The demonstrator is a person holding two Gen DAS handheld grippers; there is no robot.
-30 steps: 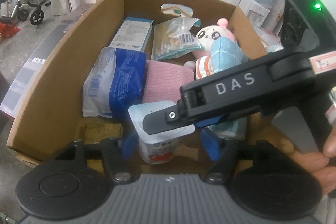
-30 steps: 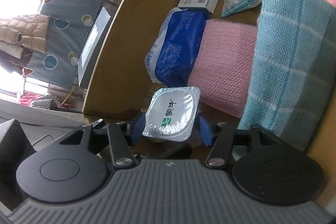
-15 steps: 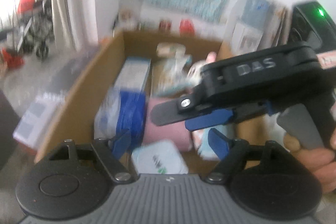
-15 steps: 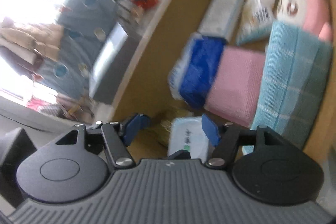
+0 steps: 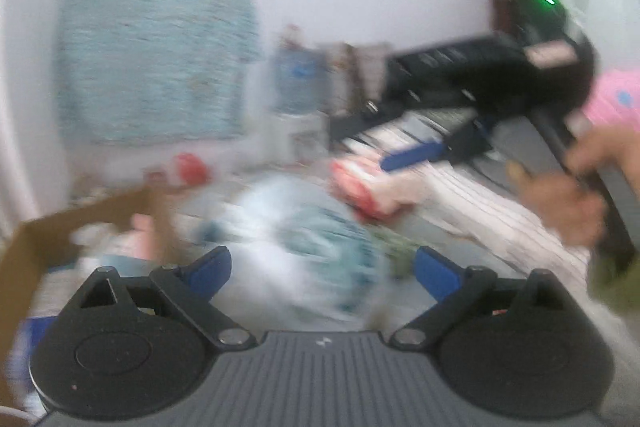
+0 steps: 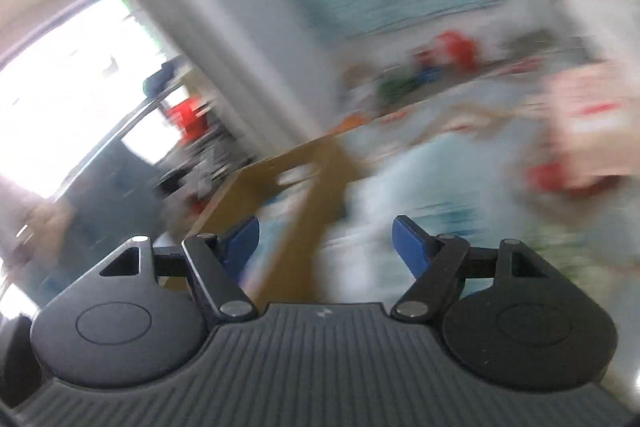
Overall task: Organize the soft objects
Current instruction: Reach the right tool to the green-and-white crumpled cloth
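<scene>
Both views are smeared by motion. My left gripper [image 5: 322, 269] has its blue pads far apart and still opening, with nothing between them. Beyond it lie a pale blue-and-white soft bundle [image 5: 304, 227] and a pink, red and white pack [image 5: 368, 187]. The cardboard box [image 5: 80, 223] shows only its corner at the lower left. My right gripper [image 6: 326, 243] is also opening and holds nothing. It faces the box's edge [image 6: 300, 179] and the pale bundle [image 6: 420, 179]. One of its blue fingers [image 5: 412, 155] shows in the left wrist view, with a person's hand [image 5: 568, 195] on the handle.
A teal patterned cloth [image 5: 152, 67] hangs on the white wall behind. A water bottle [image 5: 296, 79] and small red things [image 5: 188, 163] stand along the wall. A striped white cloth [image 5: 480, 203] lies at the right. A bright window [image 6: 60, 87] is at the left.
Both grippers let go of the white foil-lidded cup in the box, widened their jaws and swung up and to the right, so the box's inside has slid out of view.
</scene>
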